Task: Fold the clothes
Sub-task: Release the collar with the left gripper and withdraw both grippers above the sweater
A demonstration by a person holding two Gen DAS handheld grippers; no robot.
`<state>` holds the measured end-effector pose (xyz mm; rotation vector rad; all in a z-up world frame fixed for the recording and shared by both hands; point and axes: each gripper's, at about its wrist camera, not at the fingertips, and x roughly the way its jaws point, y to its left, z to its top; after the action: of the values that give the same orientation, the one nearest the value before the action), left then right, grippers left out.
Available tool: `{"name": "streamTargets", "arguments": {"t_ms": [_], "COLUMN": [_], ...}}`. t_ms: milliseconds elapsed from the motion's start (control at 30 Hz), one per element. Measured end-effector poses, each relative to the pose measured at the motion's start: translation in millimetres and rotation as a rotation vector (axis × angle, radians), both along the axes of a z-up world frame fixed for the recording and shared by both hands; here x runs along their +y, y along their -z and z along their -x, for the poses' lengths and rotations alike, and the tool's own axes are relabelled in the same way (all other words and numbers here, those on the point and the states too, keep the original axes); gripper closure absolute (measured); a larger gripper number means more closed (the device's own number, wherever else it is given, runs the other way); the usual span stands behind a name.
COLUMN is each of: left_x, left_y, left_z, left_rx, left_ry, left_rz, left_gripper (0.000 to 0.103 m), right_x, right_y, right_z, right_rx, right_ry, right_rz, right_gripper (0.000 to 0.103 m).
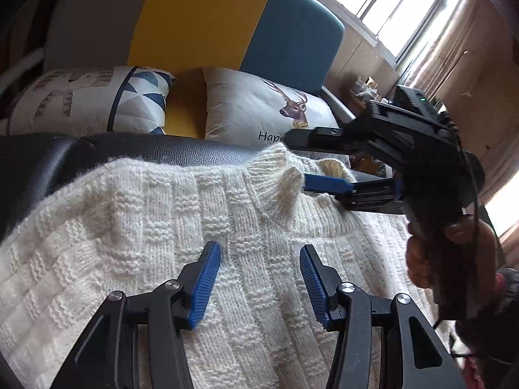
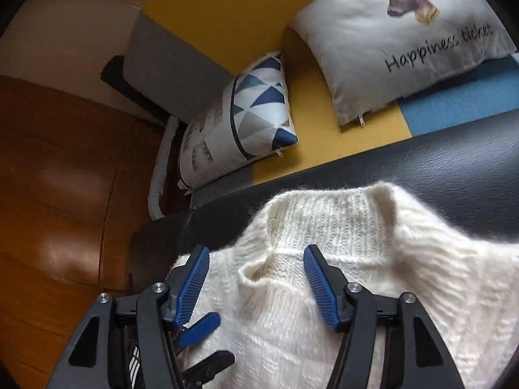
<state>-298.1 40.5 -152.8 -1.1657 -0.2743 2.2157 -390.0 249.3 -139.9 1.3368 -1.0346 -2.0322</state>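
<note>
A white knitted sweater [image 1: 201,227] is lying spread on a black leather bench [image 1: 136,152] in front of a sofa [image 1: 201,26] with two cushions. The left gripper [image 1: 259,278] is hovering over the sweater's body, jaws wide. The right gripper [image 2: 256,287] is standing wide too, its fingers on either side of the collar [image 2: 327,223].

the white sweater [image 1: 136,227] runs off the bottom and left edges of both views, sleeves and hem unseen. the deer cushion [image 1: 259,110] lettering is half hidden behind it in the left view. shelf clutter [image 1: 366,89] by the window is too small to tell.
</note>
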Motion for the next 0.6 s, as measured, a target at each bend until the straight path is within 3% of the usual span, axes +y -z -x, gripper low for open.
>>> {"name": "streamTargets", "arguments": {"t_ms": [100, 200, 267, 333, 400, 600], "left_x": [1.1, 3.9, 3.5, 2.6, 2.3, 1.0], "left_y": [0.1, -0.3, 0.1, 0.8, 1.5, 1.9], "left_z": [0.4, -0.4, 0.0, 0.4, 0.4, -1.4], "left_rx": [0.000, 0.006, 0.005, 0.002, 0.000, -0.004], "left_ry": [0.000, 0.001, 0.001, 0.000, -0.001, -0.003], "left_rz": [-0.009, 0.003, -0.002, -0.010, -0.015, -0.028], "left_gripper": [0.051, 0.051, 0.051, 0.051, 0.051, 0.051], "right_x": [-19.7, -32.5, -26.3, -14.8, -1.6, 24.9], "right_y": [-3.6, 9.4, 12.6, 7.9, 8.2, -27.3], "right_z": [16.1, 32.5, 35.3, 33.4, 30.2, -23.5], "right_rx": [0.067, 0.023, 0.022, 0.048, 0.016, 0.099], "right_ry": [-0.066, -0.045, 0.004, 0.064, 0.094, 0.067], "right_rz": [0.146, 0.064, 0.033, -0.030, -0.037, -0.106], "right_gripper": [0.038, 0.033, 0.042, 0.040, 0.039, 0.038]}}
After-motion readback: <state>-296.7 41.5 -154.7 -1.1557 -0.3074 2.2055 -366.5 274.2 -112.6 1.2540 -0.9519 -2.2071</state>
